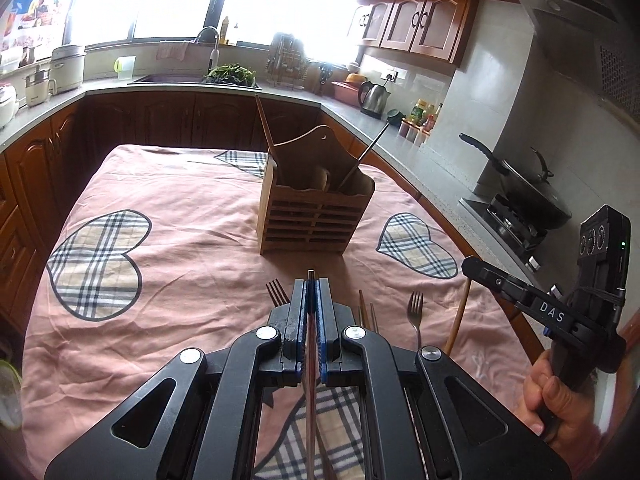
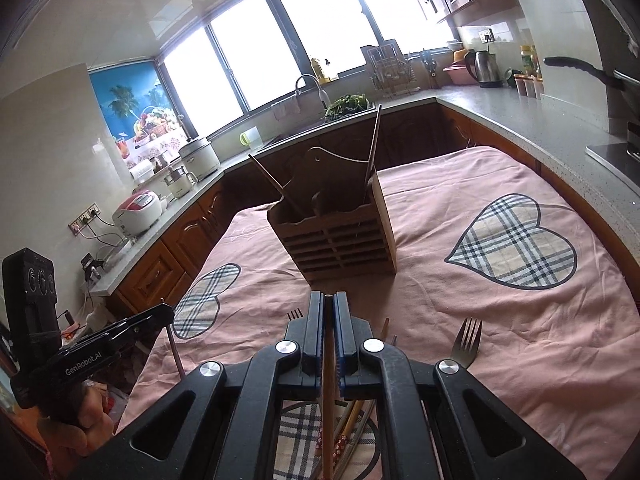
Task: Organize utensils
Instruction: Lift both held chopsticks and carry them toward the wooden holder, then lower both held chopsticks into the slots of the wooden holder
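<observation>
A slatted wooden utensil holder (image 1: 316, 216) stands on the pink tablecloth, with a wooden chopstick and a metal one leaning in it; it also shows in the right wrist view (image 2: 340, 236). My left gripper (image 1: 311, 280) is shut on a reddish-brown chopstick (image 1: 311, 360), held above the cloth in front of the holder. My right gripper (image 2: 328, 298) is shut on a wooden chopstick (image 2: 329, 380), also short of the holder. Forks (image 1: 416, 312) and more chopsticks (image 1: 366, 312) lie on the cloth below the grippers. A fork (image 2: 466, 344) lies right of my right gripper.
The table with the pink heart-patterned cloth (image 1: 180, 240) sits inside a U-shaped kitchen counter (image 1: 280, 90). A sink, dish rack and kettle (image 1: 374, 98) stand at the back. A wok (image 1: 532, 196) is on the stove at the right. Rice cookers (image 2: 138, 212) stand on the left counter.
</observation>
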